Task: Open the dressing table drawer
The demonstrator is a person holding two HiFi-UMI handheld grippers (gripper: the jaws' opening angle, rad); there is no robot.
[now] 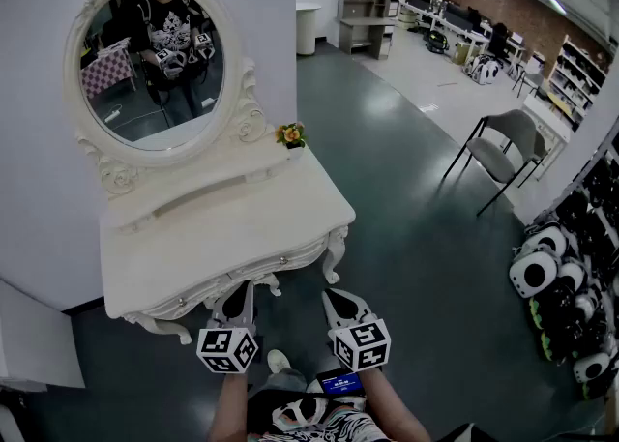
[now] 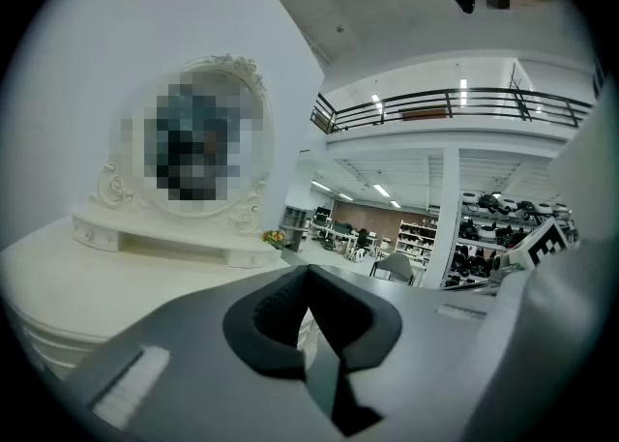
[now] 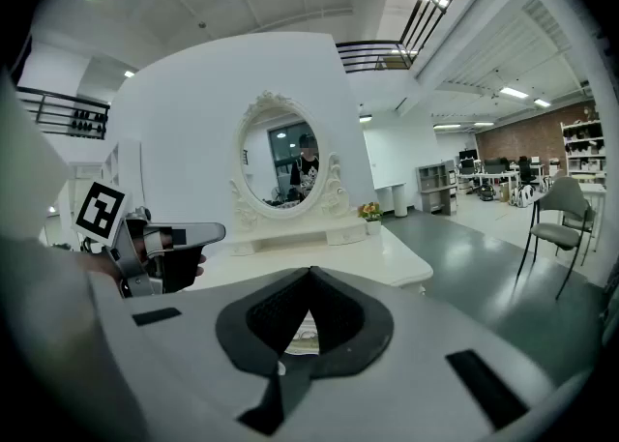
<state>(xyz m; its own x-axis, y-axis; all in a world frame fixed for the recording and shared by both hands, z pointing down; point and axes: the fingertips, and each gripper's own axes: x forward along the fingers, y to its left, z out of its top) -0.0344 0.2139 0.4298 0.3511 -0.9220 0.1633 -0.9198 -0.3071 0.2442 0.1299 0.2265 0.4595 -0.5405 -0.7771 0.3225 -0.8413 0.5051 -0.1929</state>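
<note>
A person stands at a white dressing table [image 1: 222, 227] with a claw in each hand. Both claws are empty, with their jaws pressed fully together. The left claw [image 1: 237, 287] and the right claw [image 1: 338, 297] point slightly downward, side by side.

The drawer [image 1: 256, 274] sits shut in the table's carved front edge, just ahead of the left claw's tips and ahead and to the left of the right claw. A small knob [image 1: 282, 259] shows on that front, between the two claws and just beyond them. An oval mirror [image 1: 155, 68] and a small bunch of flowers [image 1: 290, 133] lie farther ahead, at the back of the tabletop.

The approach seems barely begun. To do it well, the nearer claw likely needs to spread its jaws, close squarely around the knob, then pull straight back, level with the tabletop, so the drawer does not jam.
</note>
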